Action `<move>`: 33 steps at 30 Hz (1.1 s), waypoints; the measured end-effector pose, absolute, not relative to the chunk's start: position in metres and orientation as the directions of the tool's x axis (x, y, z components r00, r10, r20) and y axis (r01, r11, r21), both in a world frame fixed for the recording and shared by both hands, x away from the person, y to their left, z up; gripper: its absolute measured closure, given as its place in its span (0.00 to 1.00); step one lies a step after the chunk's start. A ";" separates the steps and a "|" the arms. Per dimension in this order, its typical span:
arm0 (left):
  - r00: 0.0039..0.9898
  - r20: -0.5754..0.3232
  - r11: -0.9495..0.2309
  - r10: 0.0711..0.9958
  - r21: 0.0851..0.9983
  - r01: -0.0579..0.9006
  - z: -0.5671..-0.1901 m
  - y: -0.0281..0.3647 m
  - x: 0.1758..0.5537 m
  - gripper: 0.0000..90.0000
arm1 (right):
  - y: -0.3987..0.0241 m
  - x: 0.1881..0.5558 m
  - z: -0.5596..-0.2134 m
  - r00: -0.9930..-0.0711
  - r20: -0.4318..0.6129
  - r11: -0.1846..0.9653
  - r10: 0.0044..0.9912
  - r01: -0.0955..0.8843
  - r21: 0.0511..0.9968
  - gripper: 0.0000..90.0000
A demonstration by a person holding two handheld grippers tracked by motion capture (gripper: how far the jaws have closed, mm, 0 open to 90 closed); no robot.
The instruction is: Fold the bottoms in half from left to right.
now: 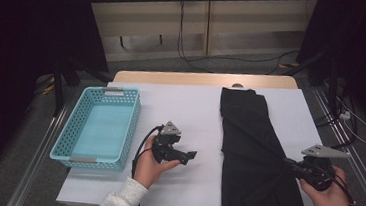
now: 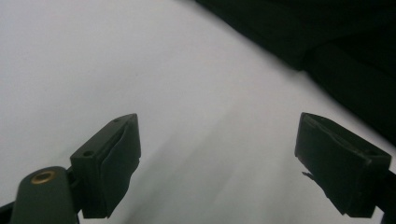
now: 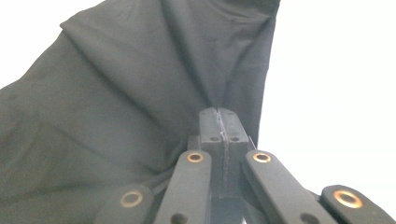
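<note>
Pinching the right-hand edge of the black cloth (image 1: 254,154), the right gripper (image 1: 290,165) sits at the lower right of the high view with its jaws clamped together on the fabric; in the right gripper view the two pads (image 3: 210,126) meet flat, and creases fan out from them toward the top of the frame. Those radiating folds, and the taut ridge running from the pinch up and left across the cloth in the high view, suggest the edge is being lifted clear of the white table cover (image 1: 190,108), most likely to fold it over or to gather the piece up. The cloth itself lies lengthwise in the right half of the high view, from near the far edge of the table down to the near edge, already doubled along its upper part

Resting low at the centre of the high view, the left gripper (image 1: 190,156) points toward the cloth but stays apart from it. Its jaws stand wide with nothing between them; the left gripper view shows bare white surface between the pads (image 2: 112,163), with the dark cloth (image 2: 336,51) across the upper right. It looks held ready to take a second hold

At the left of the high view a light blue perforated basket (image 1: 64,145) stands on the cover, empty, probably where the cloth is meant to go
</note>
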State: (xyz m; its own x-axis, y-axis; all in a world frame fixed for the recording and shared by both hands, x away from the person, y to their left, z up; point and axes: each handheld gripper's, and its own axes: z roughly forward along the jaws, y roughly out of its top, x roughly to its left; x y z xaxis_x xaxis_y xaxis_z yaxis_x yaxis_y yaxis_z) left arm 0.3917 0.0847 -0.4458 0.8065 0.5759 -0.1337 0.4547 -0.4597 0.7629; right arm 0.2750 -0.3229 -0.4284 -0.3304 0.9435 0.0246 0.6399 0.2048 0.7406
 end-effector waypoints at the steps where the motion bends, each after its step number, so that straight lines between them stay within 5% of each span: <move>1: 0.807 -0.132 -0.461 0.575 0.762 0.454 -0.446 0.084 0.392 0.16 | -0.325 0.276 -0.432 -0.323 0.008 0.216 0.946 0.650 0.729 1.00; 14: 0.806 -0.131 -0.463 0.577 0.761 0.455 -0.445 0.084 0.391 0.16 | -0.313 0.275 -0.439 -0.331 -0.045 0.258 0.943 0.636 0.727 0.80; 21: 0.805 -0.131 -0.462 0.579 0.760 0.456 -0.446 0.086 0.392 0.16 | -0.287 0.267 -0.442 -0.447 -0.017 0.321 0.894 0.615 0.720 0.70; 24: 0.805 -0.132 -0.464 0.578 0.759 0.457 -0.446 0.085 0.391 0.16 | -0.275 0.262 -0.453 -0.434 -0.100 0.382 0.896 0.633 0.674 0.66; 27: 0.804 -0.133 -0.461 0.580 0.760 0.458 -0.446 0.086 0.391 0.16 | -0.276 0.258 -0.457 -0.425 -0.072 0.355 0.902 0.636 0.685 0.78; 29: 0.804 -0.133 -0.460 0.580 0.761 0.457 -0.445 0.086 0.390 0.16 | -0.280 0.255 -0.455 -0.440 -0.049 0.354 0.896 0.646 0.676 1.00; 33: 0.802 -0.136 -0.452 0.582 0.765 0.458 -0.444 0.087 0.391 0.16 | -0.288 0.252 -0.452 -0.438 -0.083 0.375 0.895 0.639 0.672 1.00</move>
State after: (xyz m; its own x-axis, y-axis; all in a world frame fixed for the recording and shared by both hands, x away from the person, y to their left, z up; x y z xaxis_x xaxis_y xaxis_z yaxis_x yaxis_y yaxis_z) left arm 0.3912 0.0869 -0.4444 0.8018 0.5819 -0.1363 0.4582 -0.4522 0.7652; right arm 0.2523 -0.2881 -0.4523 -0.4378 0.8952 -0.0828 0.6391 0.3747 0.6717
